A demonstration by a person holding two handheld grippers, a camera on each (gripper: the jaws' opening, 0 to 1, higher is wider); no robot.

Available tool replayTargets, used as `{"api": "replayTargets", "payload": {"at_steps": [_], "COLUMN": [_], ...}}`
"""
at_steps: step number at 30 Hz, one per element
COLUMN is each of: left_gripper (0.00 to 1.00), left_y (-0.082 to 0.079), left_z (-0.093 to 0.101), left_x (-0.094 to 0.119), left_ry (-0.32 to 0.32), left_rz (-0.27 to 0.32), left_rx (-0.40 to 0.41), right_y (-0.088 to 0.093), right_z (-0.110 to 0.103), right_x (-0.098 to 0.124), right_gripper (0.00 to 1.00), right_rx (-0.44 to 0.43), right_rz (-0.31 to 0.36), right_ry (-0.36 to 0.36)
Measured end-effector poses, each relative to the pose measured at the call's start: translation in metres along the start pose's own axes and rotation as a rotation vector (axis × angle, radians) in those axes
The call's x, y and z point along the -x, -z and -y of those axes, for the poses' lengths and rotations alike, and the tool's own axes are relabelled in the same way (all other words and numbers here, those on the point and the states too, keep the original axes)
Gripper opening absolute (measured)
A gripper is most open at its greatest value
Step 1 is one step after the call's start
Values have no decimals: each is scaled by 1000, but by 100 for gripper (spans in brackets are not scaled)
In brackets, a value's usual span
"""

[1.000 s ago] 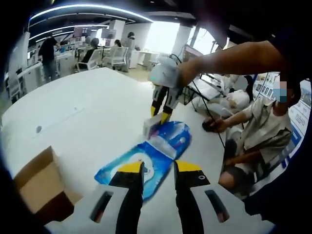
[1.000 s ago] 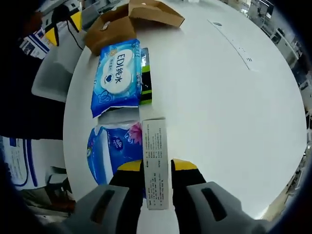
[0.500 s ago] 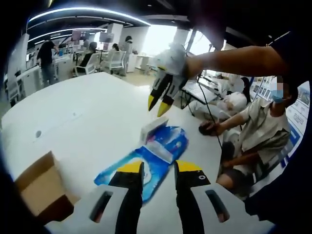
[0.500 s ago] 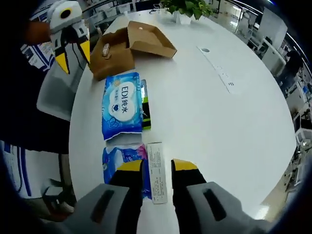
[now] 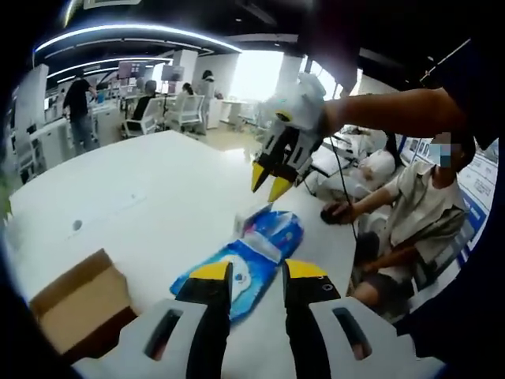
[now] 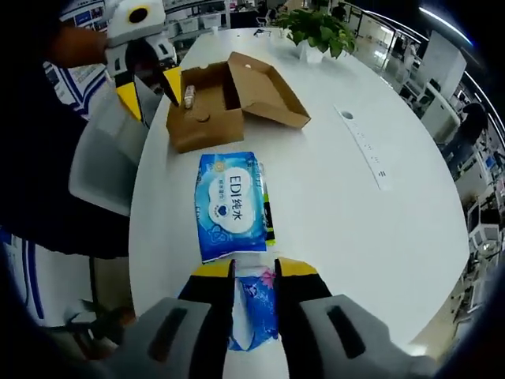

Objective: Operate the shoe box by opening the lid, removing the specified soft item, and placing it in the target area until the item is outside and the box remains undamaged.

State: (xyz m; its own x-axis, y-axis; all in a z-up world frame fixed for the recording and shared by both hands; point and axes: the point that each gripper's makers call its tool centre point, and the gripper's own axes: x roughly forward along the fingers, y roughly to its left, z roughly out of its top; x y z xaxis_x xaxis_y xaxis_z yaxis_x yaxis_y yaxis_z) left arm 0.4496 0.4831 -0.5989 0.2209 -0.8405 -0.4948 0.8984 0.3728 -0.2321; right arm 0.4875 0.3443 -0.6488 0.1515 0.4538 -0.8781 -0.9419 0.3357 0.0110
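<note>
On white table (image 6: pixel 379 229): open cardboard box (image 6: pixel 229 99), blue packs (image 6: pixel 229 207); office desks behind; both tools' jaws apart, empty.

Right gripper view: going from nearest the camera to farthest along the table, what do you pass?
Small blue tissue pack → large blue wipes pack → open cardboard shoe box → potted plant.

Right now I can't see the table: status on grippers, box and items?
Left gripper and right gripper open, empty. Shoe box lid open. Wet-wipes pack and tissue pack lie outside it on the table.
</note>
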Motion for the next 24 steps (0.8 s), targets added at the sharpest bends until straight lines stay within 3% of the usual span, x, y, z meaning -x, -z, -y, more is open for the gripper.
{"api": "replayTargets", "payload": {"at_steps": [8, 15, 24], "left_gripper": [24, 24, 25], "left_y": [14, 36, 54], "left_z": [-13, -29, -52], "left_x": [42, 84, 136], "left_ry": [-16, -32, -43], "left_rz": [45, 63, 77], "left_rx": [19, 39, 27], "right_y": [-40, -97, -152], "right_z": [-33, -77, -116], "right_x": [-6, -31, -55], "right_gripper": [20, 19, 18], "right_rx": [10, 16, -3], "right_rz": [13, 52, 81], "right_ry": [9, -6, -9]}}
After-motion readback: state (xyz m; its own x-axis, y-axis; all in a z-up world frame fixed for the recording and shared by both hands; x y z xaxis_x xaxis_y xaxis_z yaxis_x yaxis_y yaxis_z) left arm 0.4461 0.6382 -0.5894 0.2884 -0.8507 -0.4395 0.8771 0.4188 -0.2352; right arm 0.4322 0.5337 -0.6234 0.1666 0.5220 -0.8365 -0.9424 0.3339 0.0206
